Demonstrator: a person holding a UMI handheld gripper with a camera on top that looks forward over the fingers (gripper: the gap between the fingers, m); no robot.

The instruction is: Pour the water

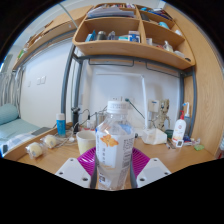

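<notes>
The water bottle (114, 152) stands upright between the two fingers of the gripper (113, 167), its white cap at the top and an orange label low on its clear body. The purple pads (89, 159) sit tight against its sides with no gap visible, so the jaws look closed about halfway, clamped on the bottle. Whether the bottle's base rests on the counter (30, 163) or has been lifted clear cannot be told, since its bottom is hidden behind the fingers.

Just beyond the bottle, a little to its left, is a pale cup (86, 141), the likely target for the water. A blue bottle (61, 124) stands further left, and a small white box (153, 135) and a red-and-white spray bottle (179, 130) stand off to the right. Wooden shelves (130, 45) with assorted items hang on the wall above.

As a judgement, the task is at an early stage: the bottle is grasped, but it is upright and apparently capped, so no pouring has begun. Carrying it to the cup and tipping it remain.
</notes>
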